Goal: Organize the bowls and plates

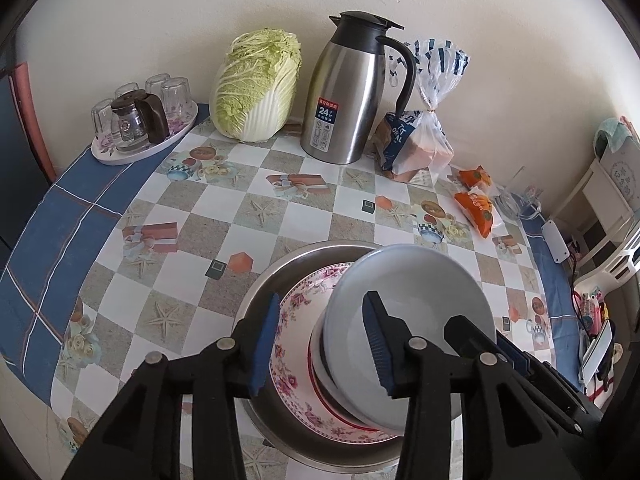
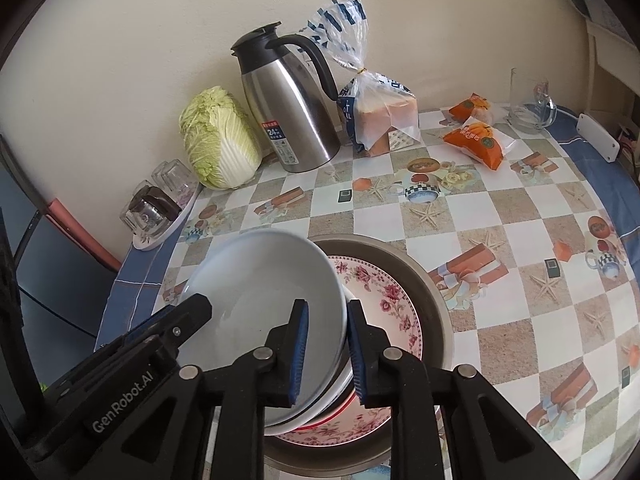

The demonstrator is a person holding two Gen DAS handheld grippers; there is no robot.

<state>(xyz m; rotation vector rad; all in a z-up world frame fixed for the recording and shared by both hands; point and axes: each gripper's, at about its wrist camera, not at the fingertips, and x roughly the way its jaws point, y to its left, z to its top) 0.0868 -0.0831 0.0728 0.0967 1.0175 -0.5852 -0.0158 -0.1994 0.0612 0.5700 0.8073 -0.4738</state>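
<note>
Right between the two tools sits the stack: a plain white ceramic bowl (image 1: 404,300) on top, nested in a pink floral plate (image 1: 298,320) inside a wide stainless steel basin (image 1: 264,280). The left gripper (image 1: 320,344) is partly open, its right pad inside the bowl and its left pad out over the floral plate, so the bowl's near wall lies in the gap, seemingly unpinched. The right gripper (image 2: 326,350) straddles the bowl's opposite rim, jaws narrowly parted; whether the pads touch is hard to judge. The bowl leans towards the left gripper, so both hands are equally close. Farther ahead stand the steel thermos jug (image 1: 352,92) and the napa cabbage (image 1: 256,84).
</note>
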